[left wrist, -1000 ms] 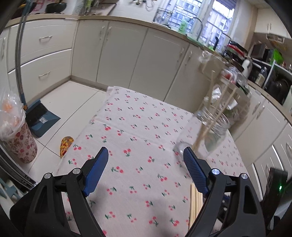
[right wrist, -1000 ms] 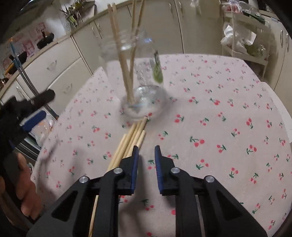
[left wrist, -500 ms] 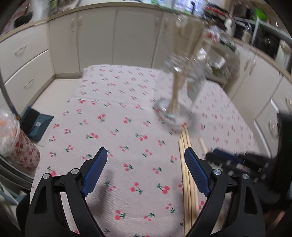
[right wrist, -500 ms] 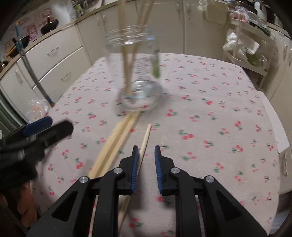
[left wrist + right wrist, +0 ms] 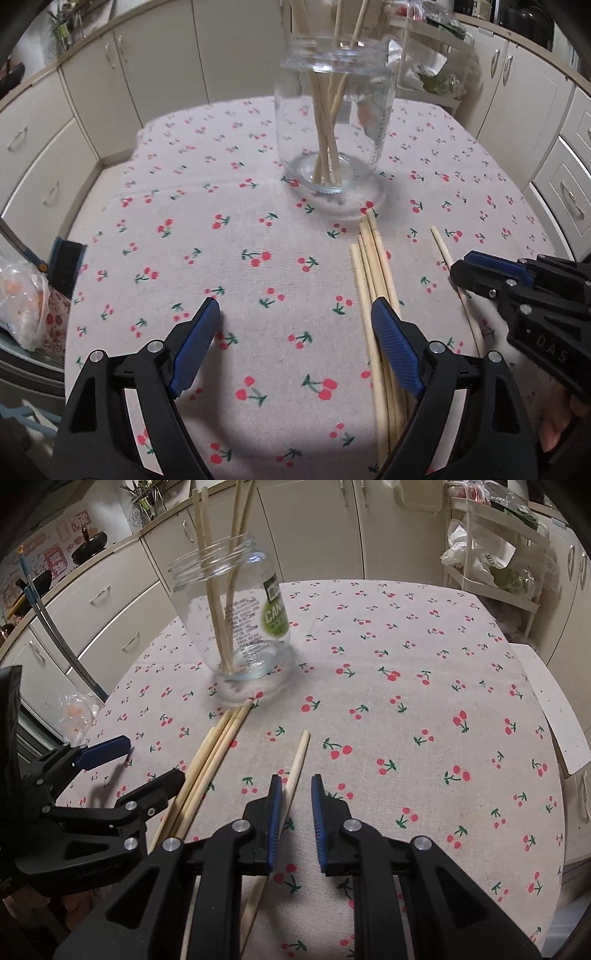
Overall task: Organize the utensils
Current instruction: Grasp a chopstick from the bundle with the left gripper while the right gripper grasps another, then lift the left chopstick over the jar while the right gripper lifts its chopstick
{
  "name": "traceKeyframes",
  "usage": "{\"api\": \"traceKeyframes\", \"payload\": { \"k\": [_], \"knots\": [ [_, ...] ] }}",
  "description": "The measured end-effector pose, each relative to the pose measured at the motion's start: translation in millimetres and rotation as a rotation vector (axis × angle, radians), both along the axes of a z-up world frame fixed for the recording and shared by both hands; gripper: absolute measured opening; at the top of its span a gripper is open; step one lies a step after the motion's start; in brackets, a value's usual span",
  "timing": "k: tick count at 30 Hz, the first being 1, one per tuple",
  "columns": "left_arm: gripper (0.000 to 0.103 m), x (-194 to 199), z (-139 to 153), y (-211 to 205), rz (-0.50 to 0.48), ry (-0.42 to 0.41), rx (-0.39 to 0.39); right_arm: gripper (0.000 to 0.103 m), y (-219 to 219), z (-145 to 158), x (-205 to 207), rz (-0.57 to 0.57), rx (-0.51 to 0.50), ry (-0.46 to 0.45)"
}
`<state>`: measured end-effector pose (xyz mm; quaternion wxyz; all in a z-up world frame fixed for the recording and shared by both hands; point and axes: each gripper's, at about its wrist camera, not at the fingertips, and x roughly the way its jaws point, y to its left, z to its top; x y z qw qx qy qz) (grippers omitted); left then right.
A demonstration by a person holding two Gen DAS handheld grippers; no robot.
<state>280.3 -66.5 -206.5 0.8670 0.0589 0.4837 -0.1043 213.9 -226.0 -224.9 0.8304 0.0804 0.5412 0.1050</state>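
- The right tongs [image 5: 295,801] hang low over the table [image 5: 424,701], jaws a little apart around the lone chopstick [image 5: 298,755], gripping nothing; judged ready to pinch it.
- The left tongs [image 5: 295,325] gape wide, empty, beside the chopstick bundle [image 5: 371,254].
- The glass jar [image 5: 236,620] stands upright just beyond, holding several chopsticks, apparently the destination.

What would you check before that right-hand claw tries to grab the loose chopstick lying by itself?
1. Right gripper open: ok.
2. Single chopstick between its fingers: ok, close against the left finger.
3. Chopstick apart from the bundle of chopsticks: ok.
4. Jar upright with an open mouth: ok.
5. Left gripper clear of the single chopstick: ok, open beside the bundle.
6. Fingers low enough to pinch: cannot tell.
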Motion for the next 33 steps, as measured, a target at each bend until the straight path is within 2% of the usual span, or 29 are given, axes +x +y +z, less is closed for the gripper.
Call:
{"api": "traceKeyframes", "payload": {
  "k": [2, 9, 13, 14, 15, 17, 18, 24, 26, 30, 33],
  "knots": [
    [0.078, 2.6, -1.4, -7.6, -0.017, -0.006, 0.035, 0.017, -0.4, 0.2, 0.0, 0.001, 0.001, 0.001],
    [0.052, 8.3, 2.5, -2.7, -0.022, 0.036, 0.025, 0.017, -0.1, 0.4, -1.5, 0.019, -0.008, -0.009],
    [0.044, 15.5, 3.5, -8.3, -0.035, 0.052, 0.015, 0.017, 4.9, 1.6, -2.7, 0.043, -0.034, -0.009],
    [0.039, 17.0, 3.4, -9.8, -0.038, 0.053, 0.011, 0.017, 6.0, 1.8, -2.9, 0.049, -0.043, -0.010],
    [0.029, 17.7, 3.5, -11.7, -0.041, 0.051, 0.013, 0.017, 6.8, 1.9, -2.9, 0.053, -0.050, -0.012],
    [0.011, 17.8, 3.7, -13.0, -0.058, 0.057, 0.003, 0.009, 8.1, 2.0, -3.3, 0.054, -0.076, -0.018],
    [0.007, 17.7, 3.9, -13.3, -0.067, 0.067, -0.007, 0.008, 6.7, 2.0, -3.2, 0.049, -0.066, -0.016],
    [0.005, 16.7, 4.1, -4.6, -0.088, 0.118, -0.067, 0.007, 7.7, 2.3, -3.4, 0.054, -0.072, -0.012],
    [0.006, 19.5, 4.1, -6.1, -0.093, 0.134, -0.058, 0.007, 10.1, 2.3, -3.2, 0.066, -0.090, -0.016],
    [0.005, 20.3, 5.0, -15.7, -0.118, 0.124, 0.011, 0.007, 13.6, 2.4, -4.3, 0.077, -0.108, -0.026],
    [0.005, 18.8, 9.6, -11.3, -0.104, 0.108, -0.007, 0.006, 6.6, 2.1, -3.3, 0.049, -0.065, -0.014]
  ]
}}
